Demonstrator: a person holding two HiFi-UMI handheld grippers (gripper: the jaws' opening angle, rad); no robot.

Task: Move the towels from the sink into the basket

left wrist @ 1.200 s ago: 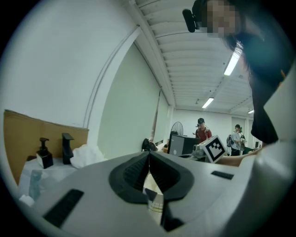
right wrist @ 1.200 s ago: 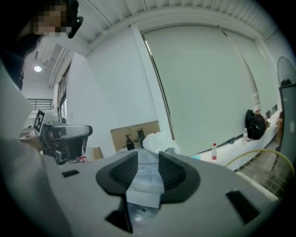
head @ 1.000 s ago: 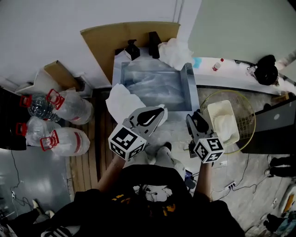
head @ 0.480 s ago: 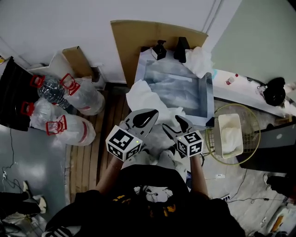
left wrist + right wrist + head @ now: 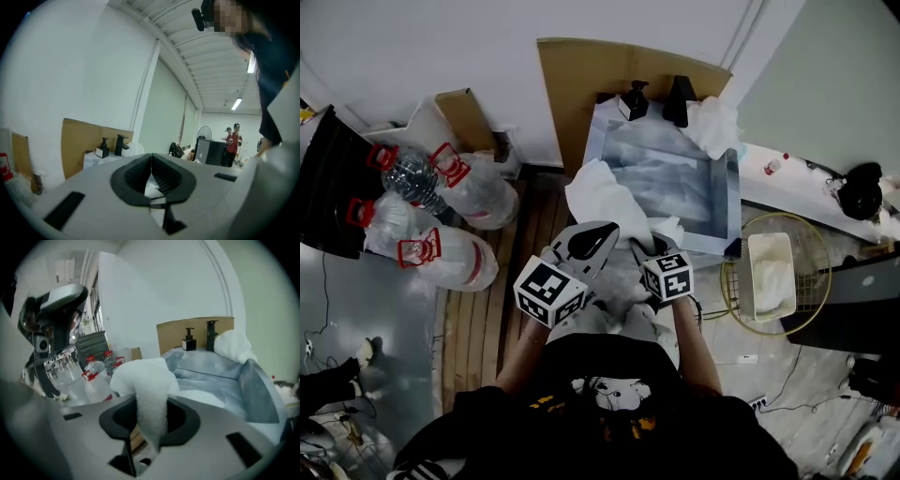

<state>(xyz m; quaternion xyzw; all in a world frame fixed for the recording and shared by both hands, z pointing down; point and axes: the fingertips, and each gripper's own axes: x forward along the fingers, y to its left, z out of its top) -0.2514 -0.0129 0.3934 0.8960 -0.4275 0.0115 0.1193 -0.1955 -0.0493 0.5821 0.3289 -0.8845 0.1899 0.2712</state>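
The steel sink (image 5: 729, 202) stands ahead of me. One white towel (image 5: 598, 195) hangs over its near left edge, and a second towel (image 5: 712, 124) lies bunched at the far right corner. My right gripper (image 5: 649, 251) is at the draped towel. In the right gripper view its jaws (image 5: 150, 404) are closing, with a fold of that towel (image 5: 147, 380) pinched between them. My left gripper (image 5: 586, 242) is close beside it on the left; its jaws (image 5: 151, 157) are shut with nothing in them. The wire basket (image 5: 814, 246) on the right holds a white towel (image 5: 769, 274).
Large water bottles (image 5: 441, 225) with red caps lie on the floor at the left. Cardboard (image 5: 609, 70) leans on the wall behind the sink. A soap dispenser (image 5: 633, 98) and a black faucet (image 5: 678, 97) stand on the sink's back rim. Two people (image 5: 233, 140) stand far off.
My right gripper has swung left from beside the basket to the towel on the sink's near edge and now has it between its jaws. The left gripper has hardly moved.
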